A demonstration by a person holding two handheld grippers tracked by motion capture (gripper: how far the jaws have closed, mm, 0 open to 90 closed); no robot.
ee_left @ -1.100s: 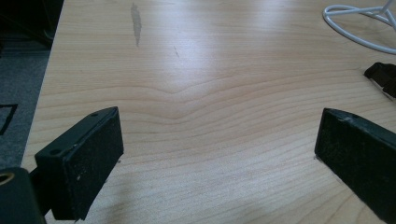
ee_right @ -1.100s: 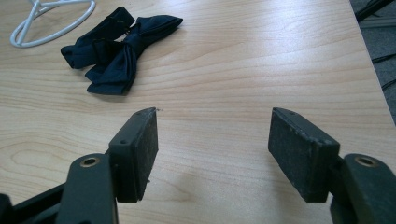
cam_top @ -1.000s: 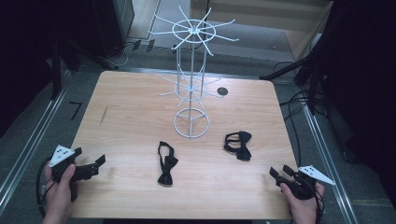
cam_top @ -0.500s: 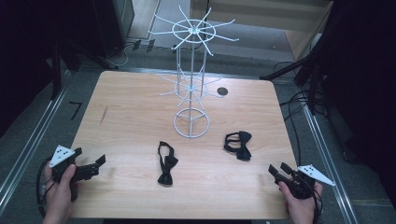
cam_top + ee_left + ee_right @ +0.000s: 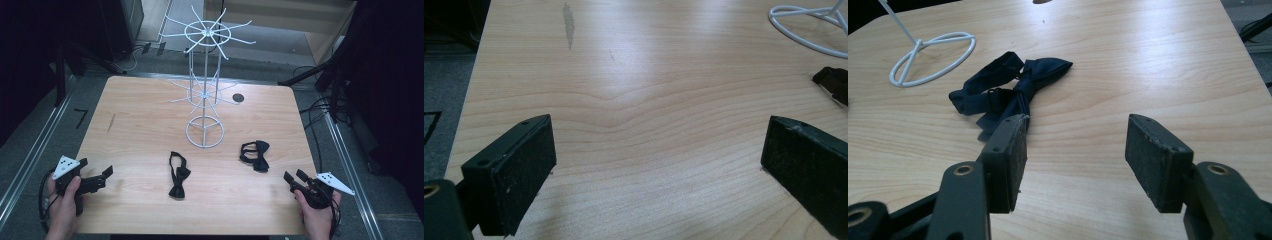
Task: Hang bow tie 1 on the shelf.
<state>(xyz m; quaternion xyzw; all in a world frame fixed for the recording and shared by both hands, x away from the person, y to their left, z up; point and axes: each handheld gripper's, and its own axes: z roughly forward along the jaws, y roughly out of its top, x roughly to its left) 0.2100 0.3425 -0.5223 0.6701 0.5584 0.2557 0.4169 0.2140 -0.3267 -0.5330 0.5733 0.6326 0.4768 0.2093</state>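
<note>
High view: two bow ties on the desk [image 5: 150,105], both flat and free. Right tie [image 5: 254,154] sits at about 11 o'clock from the right tongs [image 5: 294,178], near but apart. Left tie [image 5: 178,174] lies mid-desk at roughly 3 o'clock from the left tongs [image 5: 107,172], well apart. The right hand [image 5: 316,214] is the nearer one to a tie, so the right tie looks like the pick. Its long axis runs from upper left to lower right here. White wire rack [image 5: 205,87] stands behind at 12 o'clock, ring base and radial hooks, nothing hung on it.

Left gripper view: left tongs [image 5: 656,157] wide, nothing between the jaws, bare wood grain ahead. Rack base [image 5: 806,27] at 1 o'clock, a dark scrap of the left tie [image 5: 833,82] at 2 o'clock.

Right gripper view: right tongs [image 5: 1075,160] about half open, having just been narrowing, nothing between them. Right tie [image 5: 1010,92] is soft dark navy fabric with a thin strap looped beside the bow, lying at 11 o'clock just past the left jaw tip. Rack base [image 5: 933,57] further at 10 o'clock. My read: a short reach forward and left is needed, jaws straddling the knot across the tie's long axis.
</note>
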